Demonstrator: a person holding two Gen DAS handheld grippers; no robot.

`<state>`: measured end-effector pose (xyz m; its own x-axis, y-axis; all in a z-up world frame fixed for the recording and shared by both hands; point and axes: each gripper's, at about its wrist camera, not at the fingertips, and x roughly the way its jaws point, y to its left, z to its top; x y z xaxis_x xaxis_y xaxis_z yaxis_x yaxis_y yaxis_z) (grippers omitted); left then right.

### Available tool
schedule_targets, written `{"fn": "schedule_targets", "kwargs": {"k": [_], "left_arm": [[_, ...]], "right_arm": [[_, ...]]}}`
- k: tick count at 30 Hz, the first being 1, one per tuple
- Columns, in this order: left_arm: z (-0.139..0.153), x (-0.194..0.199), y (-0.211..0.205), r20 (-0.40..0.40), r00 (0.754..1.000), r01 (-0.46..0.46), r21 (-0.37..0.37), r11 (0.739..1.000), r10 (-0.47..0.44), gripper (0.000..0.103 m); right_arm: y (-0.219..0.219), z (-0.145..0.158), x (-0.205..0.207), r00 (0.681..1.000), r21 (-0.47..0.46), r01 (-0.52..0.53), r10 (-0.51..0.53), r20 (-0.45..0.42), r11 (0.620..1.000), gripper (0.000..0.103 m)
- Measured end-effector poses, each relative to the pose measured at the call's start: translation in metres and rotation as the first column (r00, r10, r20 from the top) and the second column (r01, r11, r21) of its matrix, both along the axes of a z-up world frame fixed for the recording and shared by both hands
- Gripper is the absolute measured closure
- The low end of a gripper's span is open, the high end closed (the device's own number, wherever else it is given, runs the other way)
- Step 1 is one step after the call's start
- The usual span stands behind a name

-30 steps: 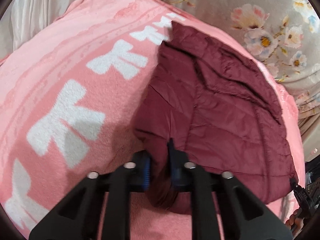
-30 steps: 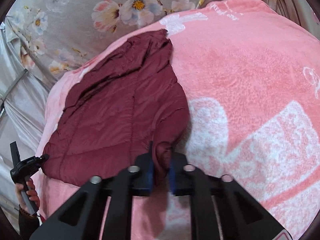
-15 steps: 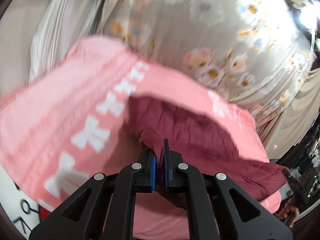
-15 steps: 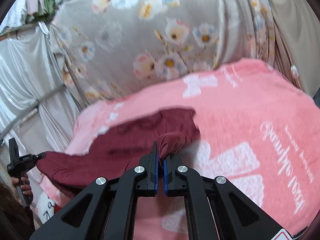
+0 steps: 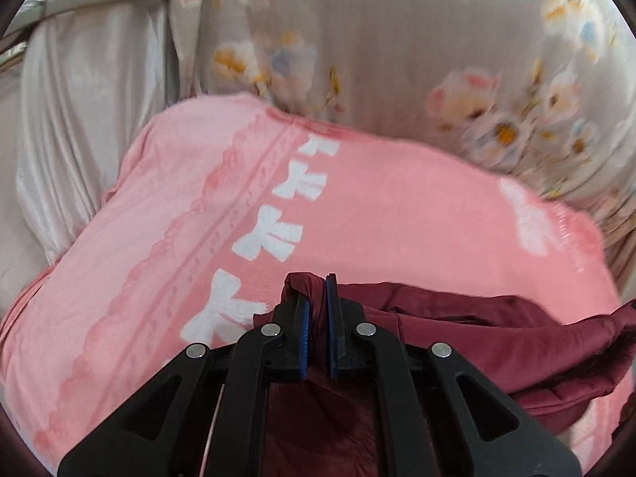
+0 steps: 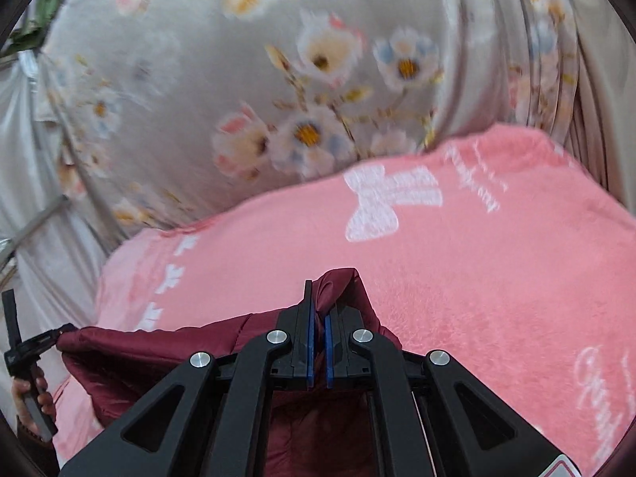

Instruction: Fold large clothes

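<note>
Left claw (image 5: 316, 310) level, clenched on a fold of the maroon jacket (image 5: 477, 338), which trails right of it over the pink blanket (image 5: 377, 206). Right claw (image 6: 318, 318) likewise pinches the jacket (image 6: 159, 353); garment below claws cut off. Only right view shows a hand (image 6: 30, 397) far left.

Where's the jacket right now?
The jacket hangs low in both wrist views, pinched in the left claw and right claw, stretched between them over the pink blanket.
</note>
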<state>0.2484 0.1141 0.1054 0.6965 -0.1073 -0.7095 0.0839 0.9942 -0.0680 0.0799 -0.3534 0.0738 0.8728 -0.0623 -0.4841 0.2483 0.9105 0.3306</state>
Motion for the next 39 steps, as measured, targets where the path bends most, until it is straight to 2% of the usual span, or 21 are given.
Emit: {"fn": "schedule_targets", "kwargs": {"k": [2,6,12,17,21,23,24,25,26,28,29,32,35,39], "left_arm": [[-0.032,0.026,-0.007,-0.052,0.998,-0.021,0.027,0.999,0.022,0.096],[-0.09,0.064,-0.014,-0.143,0.988,-0.043,0.068,0.997,0.052,0.094],[-0.13,0.082,-0.024,-0.16,0.986,-0.02,0.11,0.994,0.037,0.091],[-0.146,0.084,-0.027,-0.137,0.99,-0.022,0.088,0.996,0.034,0.089],[-0.14,0.088,-0.022,-0.151,0.988,-0.028,0.069,0.997,0.038,0.086],[-0.124,0.082,-0.013,-0.149,0.988,-0.03,0.054,0.998,0.038,0.08],[-0.107,0.073,-0.006,-0.118,0.993,-0.026,0.04,0.999,0.031,0.075],[-0.089,0.064,0.001,-0.067,0.996,-0.047,0.062,0.997,0.052,0.052],[-0.069,0.053,0.007,0.008,0.996,-0.087,0.104,0.991,0.086,0.031],[-0.039,0.038,0.013,0.117,0.988,-0.118,0.139,0.983,0.102,0.029],[-0.026,0.033,0.013,0.135,0.986,-0.121,0.145,0.982,0.101,0.03],[0.001,0.028,-0.007,0.117,0.992,-0.048,0.062,0.997,0.041,0.031],[0.0,0.03,-0.05,0.07,0.996,0.054,0.032,0.998,-0.056,0.031],[-0.041,0.044,-0.123,-0.041,0.987,0.156,0.045,0.987,-0.154,0.031]], "right_arm": [[-0.008,-0.029,0.039,0.997,0.013,0.022,-0.021,-0.07,1.0,0.1],[-0.011,-0.069,0.084,0.988,0.014,0.042,-0.04,-0.15,0.999,0.1],[-0.012,-0.109,0.117,0.971,0.016,0.05,-0.044,-0.233,0.999,0.1],[-0.012,-0.136,0.124,0.964,0.022,0.06,-0.053,-0.262,0.998,0.1],[-0.017,-0.13,0.121,0.965,0.057,0.05,-0.033,-0.261,0.997,0.095],[-0.023,-0.117,0.111,0.973,0.089,0.058,-0.036,-0.229,0.994,0.087],[-0.028,-0.101,0.095,0.981,0.098,0.081,-0.062,-0.185,0.992,0.075],[-0.03,-0.089,0.085,0.984,0.091,0.102,-0.087,-0.155,0.991,0.07],[-0.031,-0.076,0.072,0.986,0.073,0.125,-0.116,-0.115,0.989,0.07],[-0.024,-0.047,0.048,0.993,0.028,0.115,-0.114,-0.045,0.993,0.07],[-0.014,-0.035,0.042,0.995,0.0,0.099,-0.099,-0.027,0.995,0.07],[0.022,-0.018,0.046,1.0,-0.06,0.018,-0.02,-0.022,0.998,0.074],[0.077,-0.022,0.073,0.993,-0.126,-0.105,0.097,-0.072,0.986,0.078],[0.136,-0.053,0.12,0.963,-0.192,-0.226,0.19,-0.192,0.955,0.078]]}}
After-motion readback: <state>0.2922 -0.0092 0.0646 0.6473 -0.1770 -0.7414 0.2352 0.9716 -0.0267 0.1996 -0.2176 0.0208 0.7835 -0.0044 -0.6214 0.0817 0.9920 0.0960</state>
